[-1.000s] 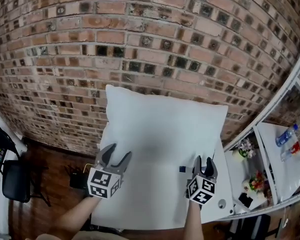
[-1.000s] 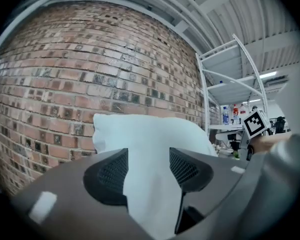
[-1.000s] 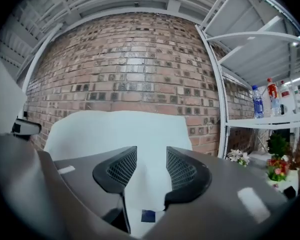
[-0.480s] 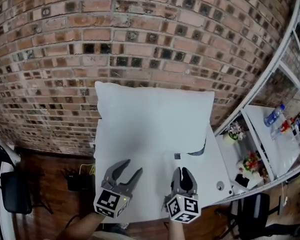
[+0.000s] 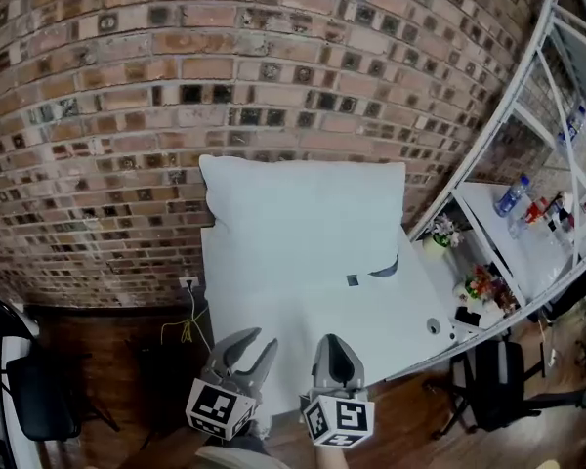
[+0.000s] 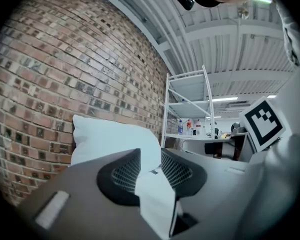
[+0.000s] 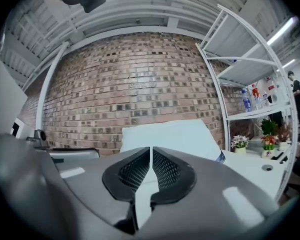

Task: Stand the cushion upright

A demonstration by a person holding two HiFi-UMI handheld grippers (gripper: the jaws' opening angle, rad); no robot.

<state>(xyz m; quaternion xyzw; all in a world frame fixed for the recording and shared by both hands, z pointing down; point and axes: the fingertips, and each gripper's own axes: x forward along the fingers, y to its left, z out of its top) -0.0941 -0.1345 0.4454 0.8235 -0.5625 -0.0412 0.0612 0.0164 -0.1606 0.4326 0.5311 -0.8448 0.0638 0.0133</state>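
Leaning against the brick wall [image 5: 273, 66], the cushion [image 5: 303, 218] stands upright with nothing holding it.
It sits at the far end of the white table [image 5: 371, 335], and both grippers hang at the near edge, well apart from it. The left gripper [image 5: 251, 342] has just been closing its jaws to a narrow gap with nothing between them. The right gripper [image 5: 332, 340] has just closed its jaws together, empty. The likely trouble is that the soft base creeps forward on the smooth tabletop and the cushion slumps flat. It may also topple sideways, since its left corner stands close to that table edge.
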